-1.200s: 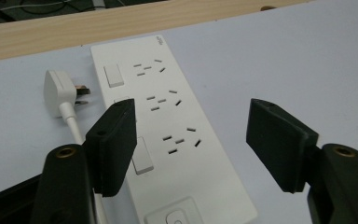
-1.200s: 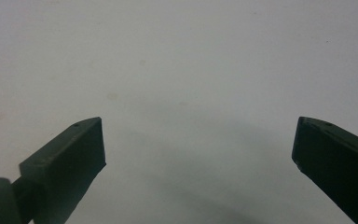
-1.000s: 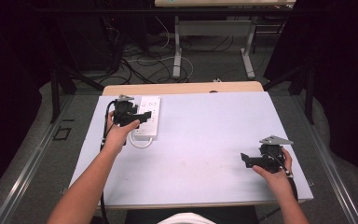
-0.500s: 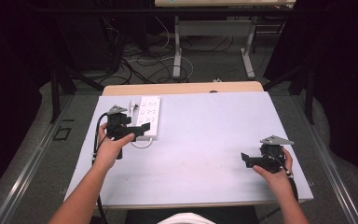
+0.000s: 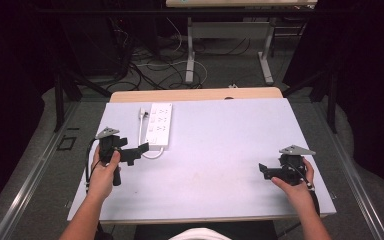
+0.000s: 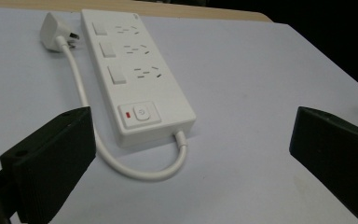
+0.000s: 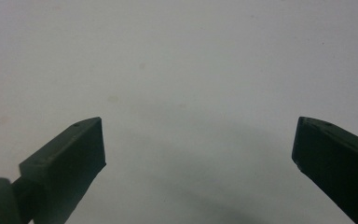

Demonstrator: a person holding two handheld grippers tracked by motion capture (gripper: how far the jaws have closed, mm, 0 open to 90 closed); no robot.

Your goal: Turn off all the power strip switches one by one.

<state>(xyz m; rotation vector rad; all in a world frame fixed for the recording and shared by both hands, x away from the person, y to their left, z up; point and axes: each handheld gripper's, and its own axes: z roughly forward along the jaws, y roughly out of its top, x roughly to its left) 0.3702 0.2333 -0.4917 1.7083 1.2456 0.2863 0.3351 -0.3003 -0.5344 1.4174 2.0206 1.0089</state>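
Within the last second the left gripper drew back off the white power strip at the table's far left, jaws apart and empty, suggesting release, while the right gripper waited, likewise spread

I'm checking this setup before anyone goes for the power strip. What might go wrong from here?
1. The cord loops out in front of the power strip, between it and the open left tongs; a forward reach may snag the loop and drag the strip.
2. The plug lies loose beside the strip, so lifting the strip would likely leave it dangling.
3. The strip is flat and wide, so the tongs may slip off it.
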